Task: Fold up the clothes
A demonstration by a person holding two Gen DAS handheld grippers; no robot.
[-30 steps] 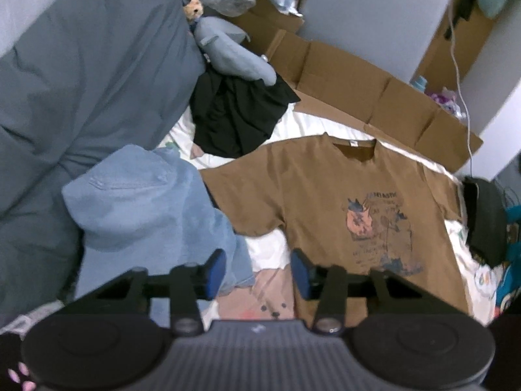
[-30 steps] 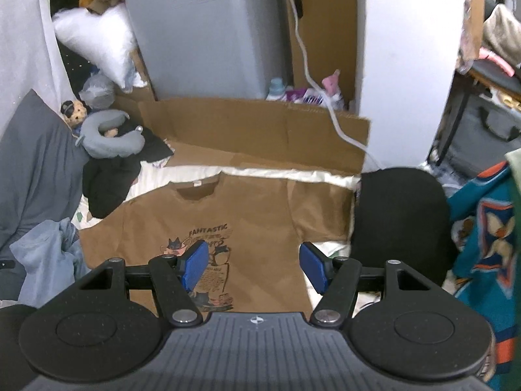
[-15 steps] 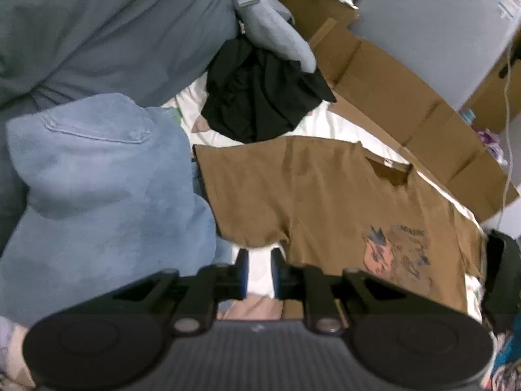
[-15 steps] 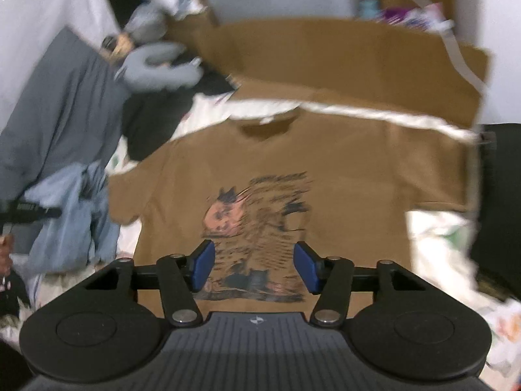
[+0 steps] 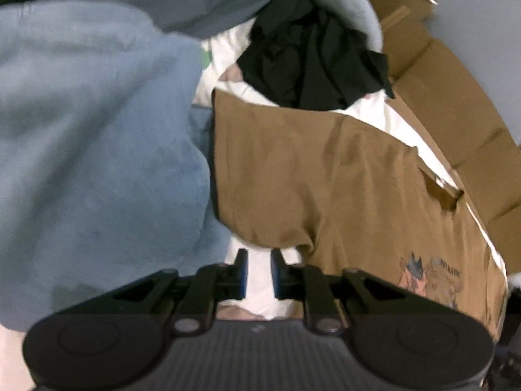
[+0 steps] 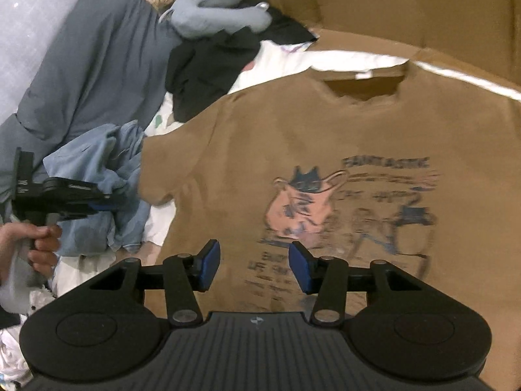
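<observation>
A brown T-shirt (image 6: 325,123) with a cat print lies flat, front up, on a white sheet (image 5: 260,296). In the left wrist view its left sleeve (image 5: 260,179) fills the middle. My left gripper (image 5: 259,272) hovers just below that sleeve's hem, jaws narrowed to a small gap that shows only sheet. The right wrist view shows the left gripper (image 6: 109,207) from the side, held by a hand (image 6: 39,244) next to the sleeve. My right gripper (image 6: 252,265) hangs over the shirt's lower print, its jaws closing with nothing between them.
Crumpled light blue jeans (image 5: 97,146) lie left of the sleeve. A black garment (image 5: 309,65) and a grey neck pillow (image 6: 211,9) sit beyond the shirt's shoulder. Flattened cardboard (image 6: 390,6) lines the far side. A grey duvet (image 6: 91,65) bulks on the left.
Both grippers have come down close to the shirt. The left jaws went from wide to a narrow gap near the sleeve hem. The right jaws narrowed a little.
</observation>
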